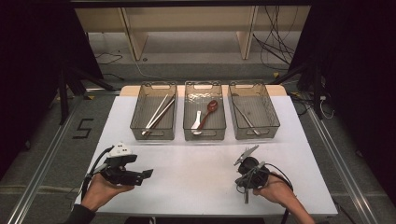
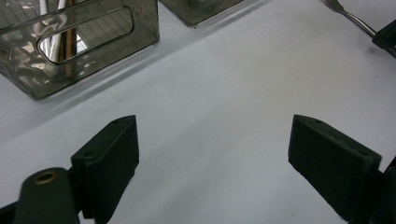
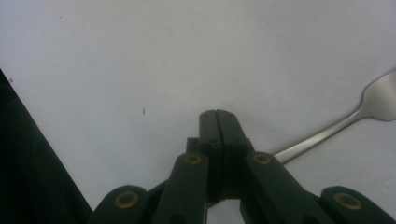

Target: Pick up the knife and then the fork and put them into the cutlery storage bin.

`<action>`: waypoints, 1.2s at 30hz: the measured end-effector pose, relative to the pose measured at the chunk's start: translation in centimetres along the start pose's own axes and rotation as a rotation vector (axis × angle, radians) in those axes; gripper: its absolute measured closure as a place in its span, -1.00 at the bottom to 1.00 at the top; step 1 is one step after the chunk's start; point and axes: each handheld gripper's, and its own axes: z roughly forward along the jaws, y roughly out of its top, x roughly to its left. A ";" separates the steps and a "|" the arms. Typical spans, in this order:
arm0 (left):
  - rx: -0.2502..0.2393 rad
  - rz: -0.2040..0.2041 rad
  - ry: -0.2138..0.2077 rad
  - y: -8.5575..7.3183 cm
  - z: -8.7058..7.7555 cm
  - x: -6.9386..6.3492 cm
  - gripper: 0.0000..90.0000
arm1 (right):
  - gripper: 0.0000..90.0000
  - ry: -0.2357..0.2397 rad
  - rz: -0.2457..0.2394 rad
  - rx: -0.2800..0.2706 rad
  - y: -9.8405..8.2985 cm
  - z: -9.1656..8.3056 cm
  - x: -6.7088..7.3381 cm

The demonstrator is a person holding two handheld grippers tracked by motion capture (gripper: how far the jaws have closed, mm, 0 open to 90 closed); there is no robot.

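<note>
On the white table (image 1: 201, 172), beside my right gripper (image 3: 217, 114), lies a metal fork (image 3: 369, 105), its handle running in behind my jaws; whether it is pinched there I cannot tell. Those jaws are pressed together, pads meeting with no gap. From above, my right gripper sits at the table's near right, a hand (image 1: 275, 191) behind it. My left gripper (image 2: 212, 154) hovers at the near left, jaws wide apart over bare tabletop. Beyond stand three clear bins: chopsticks (image 1: 159, 114) in the left bin (image 1: 154, 135), spoons (image 1: 205, 116) in the middle, a utensil in the right.

text: "5" | on: floor (image 1: 56, 135), left of table (image 1: 140, 121)
</note>
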 end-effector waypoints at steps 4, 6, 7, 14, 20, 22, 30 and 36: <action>0.000 0.001 -0.001 0.0 0.0 0.0 -0.65 | 1.00 0.001 -0.012 0.017 0.0 0.3 0.3; 0.000 0.000 -0.001 0.0 0.0 0.0 -0.65 | 1.00 0.002 -0.014 0.023 0.0 0.4 0.3; 0.000 -0.001 -0.001 0.0 0.0 0.0 -0.65 | 1.00 0.003 -0.015 0.027 -0.1 0.5 0.4; 0.007 0.002 -0.002 0.0 0.1 -0.1 -0.65 | 1.00 0.004 -0.019 0.035 -0.2 0.6 0.4; 0.007 0.001 -0.002 0.0 0.0 0.0 -0.65 | 1.00 -0.015 -0.031 0.060 -0.6 0.4 0.6; 0.007 0.001 -0.003 0.0 0.0 -0.1 -0.65 | 1.00 -0.023 -0.031 0.069 -0.7 0.3 0.6; 0.007 0.002 -0.003 0.0 0.1 -0.1 -0.65 | 1.00 -0.053 -0.021 0.109 -1.4 -0.3 0.2; 0.008 0.001 -0.003 0.0 0.1 -0.1 -0.65 | 1.00 -0.079 0.000 0.138 -2.1 -0.8 -0.6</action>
